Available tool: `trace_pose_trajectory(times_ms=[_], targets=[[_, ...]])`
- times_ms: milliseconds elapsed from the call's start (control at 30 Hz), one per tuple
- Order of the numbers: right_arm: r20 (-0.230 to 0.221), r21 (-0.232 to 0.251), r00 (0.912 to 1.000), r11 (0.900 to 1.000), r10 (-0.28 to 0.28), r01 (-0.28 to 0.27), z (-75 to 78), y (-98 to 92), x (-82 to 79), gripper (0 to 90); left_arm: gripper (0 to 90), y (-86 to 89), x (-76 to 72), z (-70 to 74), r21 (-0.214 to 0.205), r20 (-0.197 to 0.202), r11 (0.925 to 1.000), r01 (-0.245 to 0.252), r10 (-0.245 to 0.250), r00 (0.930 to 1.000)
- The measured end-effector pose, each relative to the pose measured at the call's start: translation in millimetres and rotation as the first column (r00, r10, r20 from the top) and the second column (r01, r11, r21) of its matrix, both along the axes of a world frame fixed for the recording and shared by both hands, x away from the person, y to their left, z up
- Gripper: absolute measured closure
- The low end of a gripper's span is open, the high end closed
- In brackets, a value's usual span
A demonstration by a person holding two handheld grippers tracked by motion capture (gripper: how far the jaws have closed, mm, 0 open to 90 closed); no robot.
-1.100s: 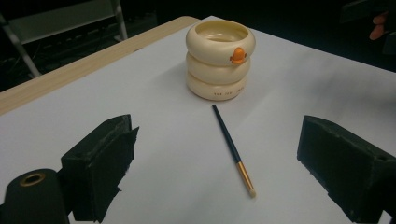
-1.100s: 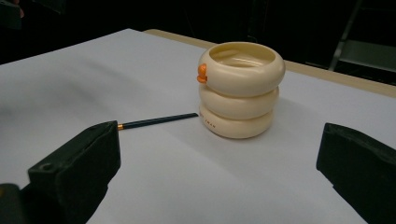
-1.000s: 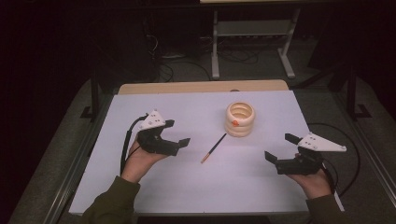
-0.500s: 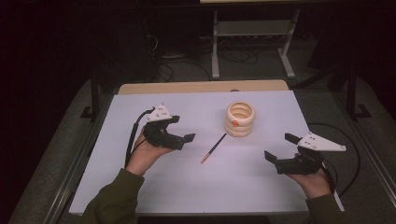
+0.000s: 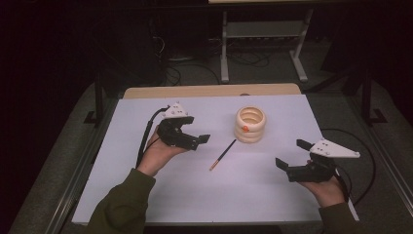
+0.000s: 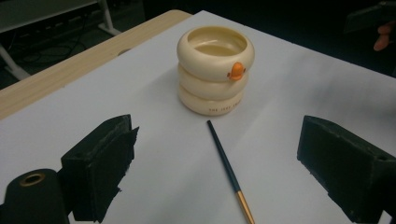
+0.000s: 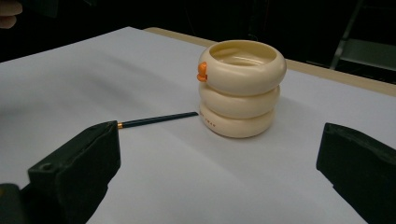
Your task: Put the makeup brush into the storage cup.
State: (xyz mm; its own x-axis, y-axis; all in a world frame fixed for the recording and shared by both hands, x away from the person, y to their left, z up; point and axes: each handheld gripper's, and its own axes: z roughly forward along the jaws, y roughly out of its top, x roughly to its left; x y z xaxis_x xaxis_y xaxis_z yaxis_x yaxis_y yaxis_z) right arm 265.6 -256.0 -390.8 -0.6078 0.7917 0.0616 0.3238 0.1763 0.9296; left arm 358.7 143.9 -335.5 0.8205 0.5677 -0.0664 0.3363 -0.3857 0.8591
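Just left-front of the cream ring-stacked holder (image 5: 250,125) lies the dark pencil (image 5: 223,154), flat on the white table sheet (image 5: 253,190). Its dark tip points at the holder's base and sits near it, not touching; the gold-banded end points away toward the person. In the left gripper view the pencil (image 6: 229,171) runs from just below the holder (image 6: 215,69) down between the two black jaws.

Holder: upright, three stacked rings, open top, small orange knob on the upper ring facing the person's side. There's small print on the bottom ring, too small to read.

Left gripper (image 5: 202,140): well left of the holder, held above the sheet, jaws spread wide and holding nothing. It's aimed at the pencil and holder and isn't touching either.

Right gripper (image 5: 290,153): well right-front of the holder, low near the sheet, jaws also spread wide and empty. In the right gripper view the holder (image 7: 242,87) sits between its jaws farther off, with the pencil (image 7: 158,119) left of the holder's base.

Each gripper's cable trails back across the table on the side away from the holder.
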Motion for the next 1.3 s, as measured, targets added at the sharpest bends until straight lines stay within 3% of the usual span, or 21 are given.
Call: trace_pose_trajectory(times_ms=[300, 367, 467, 533, 567, 667, 1300], targets=[[-0.001, 0.003, 1.0, 1.0, 0.0, 0.0, 0.4, -0.1, -0.2, 0.0, 10.2, -9.5, 4.3, 1.9, -0.058, 0.022, 0.9983, -0.001, 0.003, 0.9998], [0.01, -0.015, 0.9999, 0.9999, -0.003, 0.003, 2.9, -1.4, -1.2, 0.0, 10.3, -14.3, 4.8, 1.2, -0.052, 0.026, 0.9986, 0.013, -0.012, 0.9996], [0.012, 0.043, 0.9994, 0.9986, -0.032, 0.032, 6.0, -7.8, -0.7, 0.0, 10.3, -20.4, 8.1, 2.2, -0.065, 0.01, 0.9969, 0.045, -0.044, 0.999], [0.008, 0.025, 0.9995, 0.9992, -0.031, 0.031, 4.8, -8.3, -0.1, 0.0, 10.3, -22.0, 11.1, 4.6, -0.053, 0.032, 0.9975, 0.047, -0.045, 0.9985], [0.006, 0.019, 0.9996, 0.9995, -0.027, 0.027, 3.3, -8.4, -0.1, 0.0, 10.3, -23.6, 12.7, 4.3, -0.072, 0.032, 0.9965, 0.042, -0.04, 0.9987], [-0.002, 0.006, 0.9997, 0.9997, -0.025, 0.025, -0.3, -8.5, -0.9, 0.0, 10.3, -26.2, 16.1, 3.2, -0.077, 0.038, 0.9961, 0.043, -0.04, 0.9985], [0.009, 0.019, 0.9999, 0.9998, -0.01, 0.01, 2.4, -5.8, -1.7, 0.0, 10.4, -46.4, 18.7, 4.2, -0.091, 0.06, 0.9948, 0.046, -0.041, 0.9974]])
